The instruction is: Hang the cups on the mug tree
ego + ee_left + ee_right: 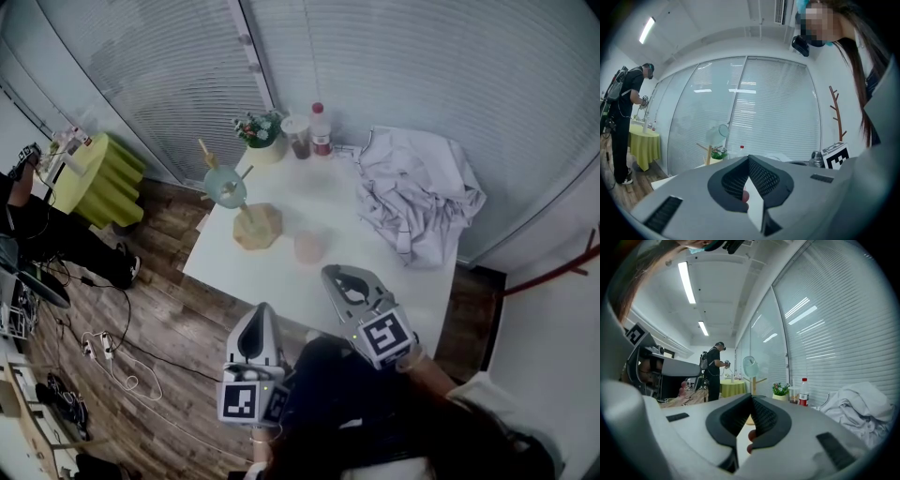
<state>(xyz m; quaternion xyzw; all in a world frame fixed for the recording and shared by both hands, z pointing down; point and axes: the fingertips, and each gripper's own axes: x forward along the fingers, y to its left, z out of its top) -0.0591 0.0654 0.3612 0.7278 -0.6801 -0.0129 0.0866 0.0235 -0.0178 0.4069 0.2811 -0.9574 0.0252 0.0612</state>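
Both grippers are empty. The left gripper has its jaws pressed together at the tips, and so does the right gripper. They hover over the near edge of the white table.

One pale blue-green cup hangs tilted on a peg of the wooden mug tree, which has a chunky faceted base. A matte pink cup sits on the table just beside that base. Can't tell if there's anything in it.

At the back there's a clear plastic cup with something brown in the bottom, a bottle with a red cap, and a pot of green leaves and tiny flowers. A crumpled white cloth is heaped on the right.
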